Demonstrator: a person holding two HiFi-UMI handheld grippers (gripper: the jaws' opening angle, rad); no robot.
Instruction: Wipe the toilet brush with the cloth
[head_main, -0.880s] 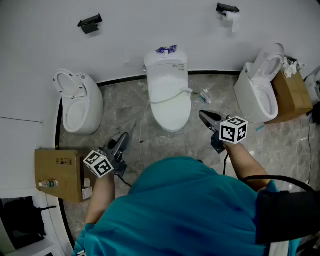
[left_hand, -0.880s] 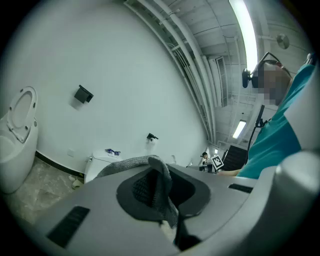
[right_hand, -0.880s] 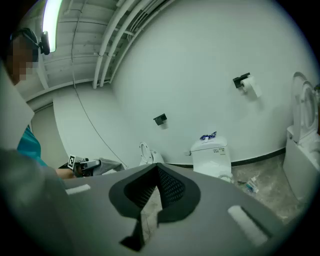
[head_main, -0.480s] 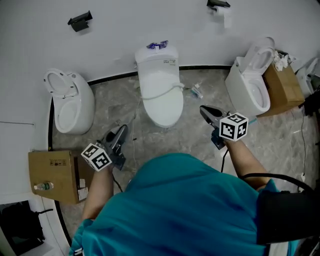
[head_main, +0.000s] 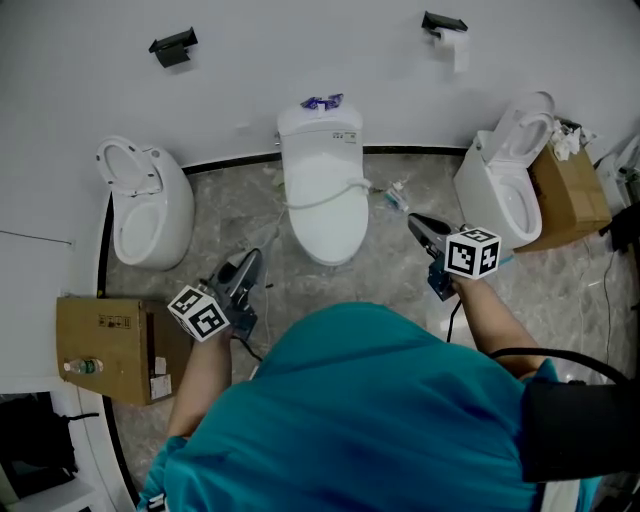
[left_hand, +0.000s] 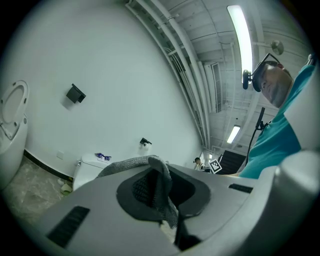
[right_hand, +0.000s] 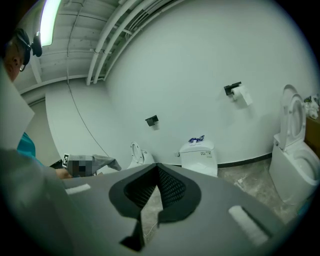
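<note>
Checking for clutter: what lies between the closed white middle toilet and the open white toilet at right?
Head view: a small pale object on the marble floor, too small to identify.

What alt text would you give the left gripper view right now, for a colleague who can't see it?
The left claw is shut on a grey cloth that drapes over its tip. Beyond it, a white toilet stands against a white wall, with a black holder mounted higher on the wall.
</note>
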